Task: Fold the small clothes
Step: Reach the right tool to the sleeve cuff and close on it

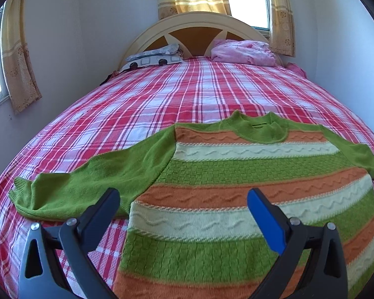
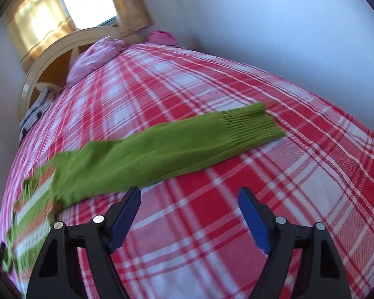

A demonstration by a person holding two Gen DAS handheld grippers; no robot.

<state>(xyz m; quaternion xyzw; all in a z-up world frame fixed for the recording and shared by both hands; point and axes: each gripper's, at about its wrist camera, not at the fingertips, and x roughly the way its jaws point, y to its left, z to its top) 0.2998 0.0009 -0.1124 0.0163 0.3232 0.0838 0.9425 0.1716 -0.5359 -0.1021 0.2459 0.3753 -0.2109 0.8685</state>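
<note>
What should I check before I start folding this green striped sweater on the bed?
1. Sweater lies flat, front up: ok.
2. Left sleeve spread out sideways: ok.
3. Right sleeve laid out straight, cuff flat: ok.
4. Left claw open, holding nothing: ok.
5. Right claw open, holding nothing: ok.
6. Hem lies flat: cannot tell, it runs out of view.

Both the left gripper (image 1: 183,200) and the right gripper (image 2: 189,199) have black angular plastic fingers (blue pads on inner faces) pinned with silver round screws.
</note>
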